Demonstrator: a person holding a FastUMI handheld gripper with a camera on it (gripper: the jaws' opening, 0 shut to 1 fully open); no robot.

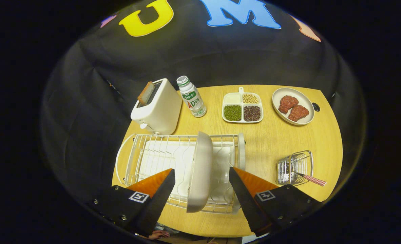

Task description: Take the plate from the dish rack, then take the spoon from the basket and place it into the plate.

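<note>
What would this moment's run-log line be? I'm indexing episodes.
phase: approach | tool: open, straddling plate | plate: upright in dish rack | spoon: in basket

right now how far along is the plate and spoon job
Nothing looks finished yet. The plate stands on edge in the dish rack, between the open fingers of the gripper, which do not press on it, so the grasp on it is the step in hand. The spoon, with its checked handle, sits in the wire basket, beyond the right finger. Lifting the plate out, then moving the spoon into it, is left.

The bottle (191, 96) beside the toaster (157, 106) bears a label with large "AD" lettering.
</note>
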